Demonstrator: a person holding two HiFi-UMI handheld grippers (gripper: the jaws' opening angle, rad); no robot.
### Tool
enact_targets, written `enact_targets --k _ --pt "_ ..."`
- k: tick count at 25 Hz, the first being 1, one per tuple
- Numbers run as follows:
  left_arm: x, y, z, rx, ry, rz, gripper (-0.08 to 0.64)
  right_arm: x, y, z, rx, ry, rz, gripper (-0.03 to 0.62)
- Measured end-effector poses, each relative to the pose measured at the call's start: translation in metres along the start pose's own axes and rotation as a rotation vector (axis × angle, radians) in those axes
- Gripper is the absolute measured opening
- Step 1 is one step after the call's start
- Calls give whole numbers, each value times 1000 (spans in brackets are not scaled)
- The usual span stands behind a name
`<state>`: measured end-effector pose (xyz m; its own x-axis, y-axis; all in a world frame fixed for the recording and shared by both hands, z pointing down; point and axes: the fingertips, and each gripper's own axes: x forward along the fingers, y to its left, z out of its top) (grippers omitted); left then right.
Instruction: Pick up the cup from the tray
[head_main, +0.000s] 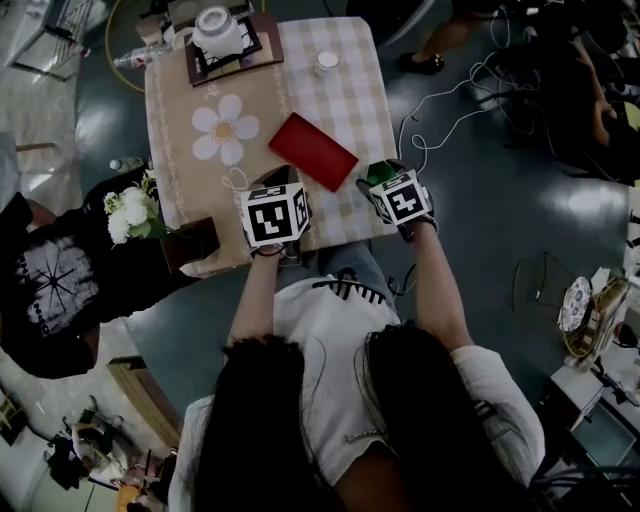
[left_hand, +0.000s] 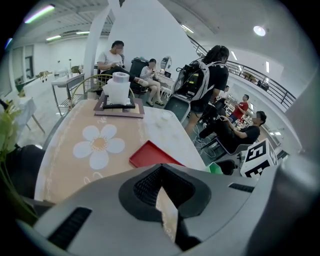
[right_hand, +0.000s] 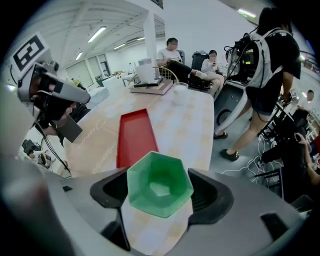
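A green six-sided cup (right_hand: 160, 185) sits between the jaws of my right gripper (right_hand: 161, 192), and both pads press on its sides. In the head view that cup (head_main: 378, 172) hangs over the near right corner of the table, just clear of the flat red tray (head_main: 312, 150). The tray (right_hand: 134, 137) lies bare on the checked cloth, ahead and to the left of the cup. My left gripper (left_hand: 160, 172) hovers over the table's near edge with its tips together and nothing in them; the tray (left_hand: 150, 156) is just beyond it.
At the table's far end a white pot (head_main: 215, 30) stands on a dark board, with a small white cup (head_main: 326, 62) to its right. A flower-print mat (head_main: 224, 128) covers the left half. White flowers (head_main: 130, 212) and a seated person (head_main: 50, 280) are at the left; cables (head_main: 450, 120) cross the floor.
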<state>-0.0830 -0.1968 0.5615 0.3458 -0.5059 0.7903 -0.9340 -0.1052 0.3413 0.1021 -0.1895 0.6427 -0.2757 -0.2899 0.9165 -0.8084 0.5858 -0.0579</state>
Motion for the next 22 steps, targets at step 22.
enact_targets --k 22 --pt "-8 -19 -9 81 -6 2 8 -56 8 3 108 -178 69 380"
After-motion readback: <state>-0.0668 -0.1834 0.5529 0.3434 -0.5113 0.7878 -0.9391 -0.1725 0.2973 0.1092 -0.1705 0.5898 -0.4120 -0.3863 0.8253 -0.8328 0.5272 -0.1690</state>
